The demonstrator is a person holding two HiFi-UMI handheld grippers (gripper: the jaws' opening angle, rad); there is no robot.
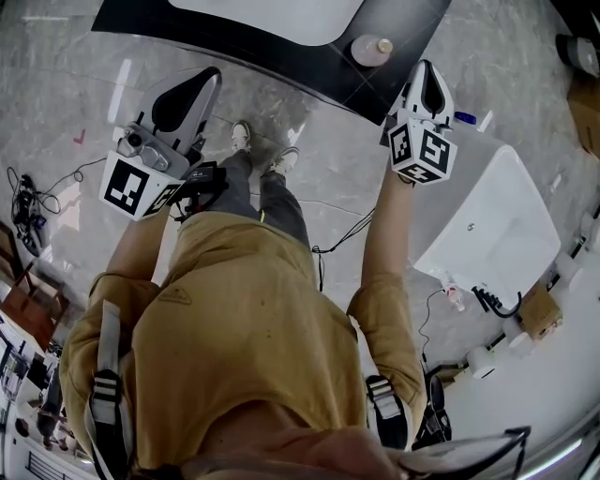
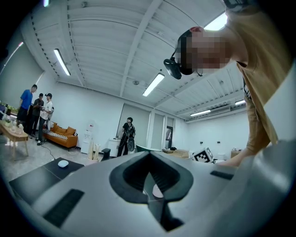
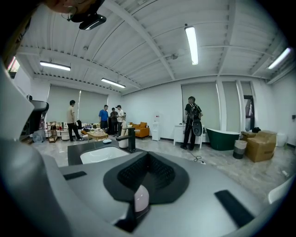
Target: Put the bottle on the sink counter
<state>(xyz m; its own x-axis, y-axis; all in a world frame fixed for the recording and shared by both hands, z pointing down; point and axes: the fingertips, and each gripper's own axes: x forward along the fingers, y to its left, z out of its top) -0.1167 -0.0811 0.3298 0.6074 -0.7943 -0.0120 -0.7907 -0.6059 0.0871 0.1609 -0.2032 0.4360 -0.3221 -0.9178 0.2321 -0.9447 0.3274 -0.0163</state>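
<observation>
- My left gripper (image 1: 202,86) is held up in front of my chest. Its own view shows the jaws pressed together with nothing between them.
- My right gripper (image 1: 427,77) is raised on the other side. Its jaws are also closed and empty, and its tip points toward the counter's right end.
- As I read it, the placing step is done, since neither tool carries anything. All that's left is to keep both tools clear of the counter edge and not knock what stands there.
- The bottle (image 1: 372,49) stands upright on the dark sink counter (image 1: 281,42), near its right end and beside the white basin (image 1: 272,11).
- From above it shows as a small, round, pale beige body with a lighter cap. Nothing is touching it.
</observation>
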